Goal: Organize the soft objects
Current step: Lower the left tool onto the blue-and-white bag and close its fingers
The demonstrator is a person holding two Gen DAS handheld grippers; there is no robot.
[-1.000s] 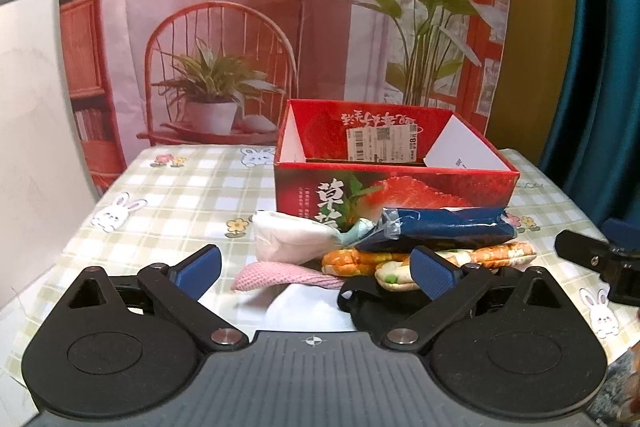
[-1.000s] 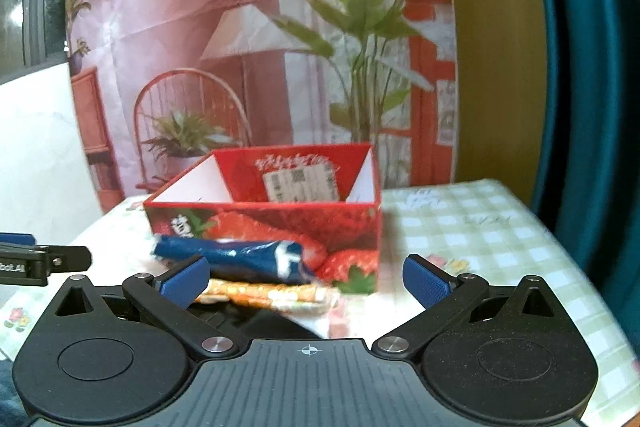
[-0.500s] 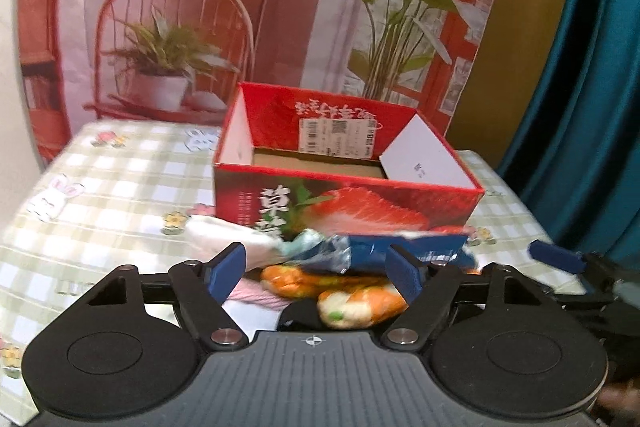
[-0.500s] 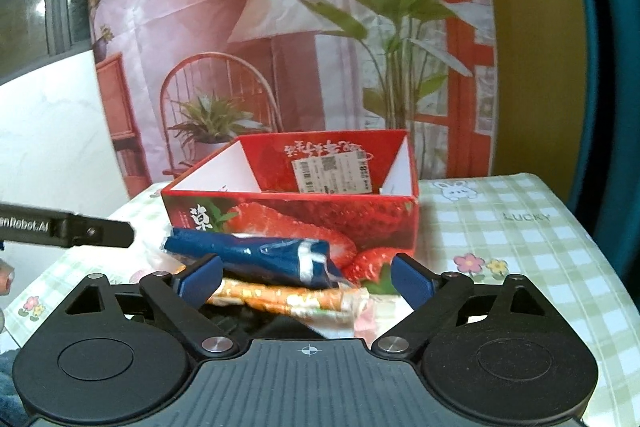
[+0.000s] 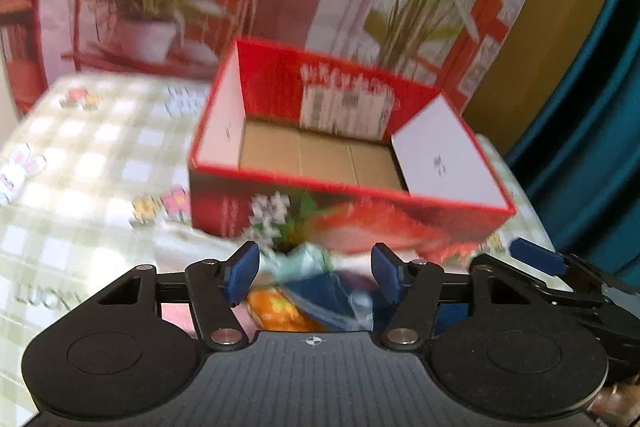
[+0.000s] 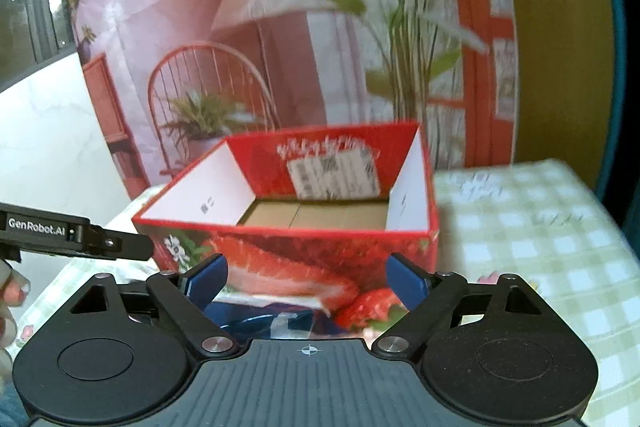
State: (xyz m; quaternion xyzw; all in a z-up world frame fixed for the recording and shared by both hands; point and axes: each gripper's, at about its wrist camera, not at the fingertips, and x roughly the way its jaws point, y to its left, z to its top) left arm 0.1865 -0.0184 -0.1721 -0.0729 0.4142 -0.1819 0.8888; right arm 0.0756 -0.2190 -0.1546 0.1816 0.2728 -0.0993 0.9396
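Note:
A red strawberry-print cardboard box point(image 5: 400, 203) stands open on the table, its brown floor bare; it also shows in the right wrist view point(image 6: 288, 251). A pile of soft items lies in front of it: a blue packet point(image 5: 320, 297), an orange printed piece point(image 5: 276, 311) and a pale white-green piece point(image 5: 304, 259). My left gripper point(image 5: 316, 271) is open just above the pile, its jaws either side of the blue packet. My right gripper point(image 6: 306, 277) is open above the blue packet point(image 6: 256, 319), close to the box front. Nothing is held.
The table has a green-and-white checked cloth point(image 5: 80, 163) with rabbit and flower prints. A printed backdrop point(image 6: 280, 27) hangs behind the box, and a teal curtain point(image 5: 592, 107) is on the right. The other gripper shows at each view's edge point(image 6: 72, 235).
Both grippers have moved forward and up over the pile toward the box, so its floor now shows. The left jaws have narrowed around the blue packet.

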